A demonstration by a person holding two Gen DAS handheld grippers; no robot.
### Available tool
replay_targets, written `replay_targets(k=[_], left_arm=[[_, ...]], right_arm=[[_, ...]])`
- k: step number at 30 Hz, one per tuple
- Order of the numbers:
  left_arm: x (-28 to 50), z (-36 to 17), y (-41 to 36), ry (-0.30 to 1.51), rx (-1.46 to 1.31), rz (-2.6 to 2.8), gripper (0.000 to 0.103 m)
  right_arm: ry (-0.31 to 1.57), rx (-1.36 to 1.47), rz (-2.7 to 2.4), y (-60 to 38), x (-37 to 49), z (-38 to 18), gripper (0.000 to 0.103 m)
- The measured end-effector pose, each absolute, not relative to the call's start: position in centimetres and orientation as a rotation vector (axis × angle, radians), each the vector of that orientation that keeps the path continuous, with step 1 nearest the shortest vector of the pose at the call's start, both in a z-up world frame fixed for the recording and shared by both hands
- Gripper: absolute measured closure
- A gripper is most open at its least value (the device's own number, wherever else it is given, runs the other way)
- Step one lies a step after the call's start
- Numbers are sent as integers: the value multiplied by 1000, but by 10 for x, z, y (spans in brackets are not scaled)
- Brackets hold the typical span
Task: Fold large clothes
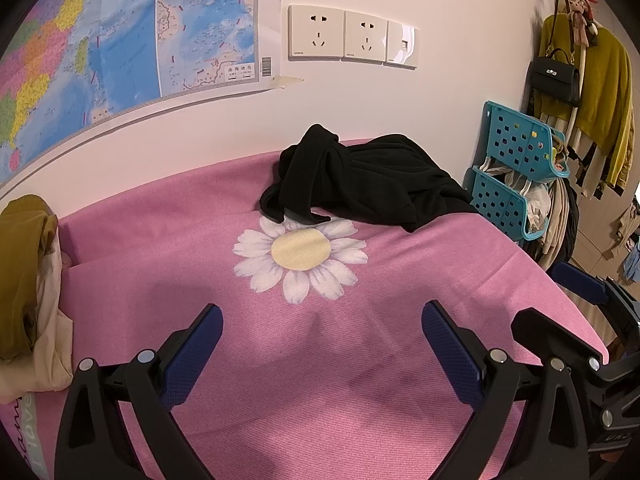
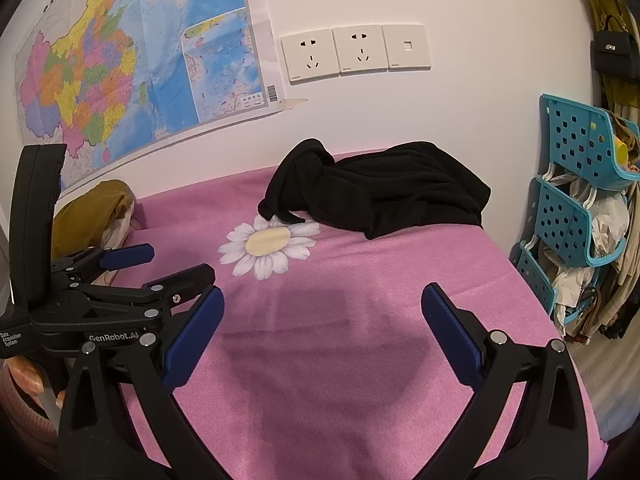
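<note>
A crumpled black garment [image 1: 360, 184] [image 2: 376, 196] lies in a heap at the far side of the pink cloth-covered surface [image 1: 160, 264] [image 2: 400, 280], just past a printed white daisy [image 1: 300, 256] [image 2: 267, 246]. My left gripper [image 1: 322, 320] hovers open over the near part of the pink cloth, nothing between its blue pads. My right gripper [image 2: 322, 304] is open too, well short of the garment. In the right wrist view the left gripper [image 2: 180, 260] shows at the left, held by a hand [image 2: 28, 376]. The right gripper's fingers [image 1: 576, 280] appear at the left wrist view's right edge.
Olive and cream clothes [image 1: 28, 280] [image 2: 96, 216] are piled at the left end. A map [image 1: 120, 40] and wall sockets [image 1: 352, 36] are on the wall behind. Blue perforated baskets [image 1: 516, 168] [image 2: 576, 200] and hanging clothes [image 1: 592, 96] stand to the right.
</note>
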State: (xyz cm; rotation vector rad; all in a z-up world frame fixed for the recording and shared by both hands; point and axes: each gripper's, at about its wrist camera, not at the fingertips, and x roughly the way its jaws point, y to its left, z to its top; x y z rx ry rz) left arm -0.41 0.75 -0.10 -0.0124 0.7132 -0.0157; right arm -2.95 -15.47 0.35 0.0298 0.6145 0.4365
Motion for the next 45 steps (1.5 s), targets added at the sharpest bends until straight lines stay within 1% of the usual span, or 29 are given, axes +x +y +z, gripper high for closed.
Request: replay_targets(k=[26,33,36,39,40,41,43,45], left_arm=[[9,-1,13,749,-26,-7,7],[20,-2,18,769,-18,6,7],[30,-5,26,778,-20,30,7],[40,-9,34,786,-13,53,7],[44,-10,38,789,-9,70,7],[48,-11,42,791,-8,80,7],[55,-13,51,796,-7,106,7],[61,-13,58,798,-11,120,7]], right_arm=[[621,4,471,-149,-16,9,6],[631,-39,482,-143,1,8,6],[638,-97,471,-136,24,4,6],[669,-164,461,-126,55,-2,10],[675,-182,458,-122,66,-4,15],[675,-197,459,-119,73,-6,17],[694,-233,462,-109,96,-12,20],[709,-270,467,-99,116,-18,20]])
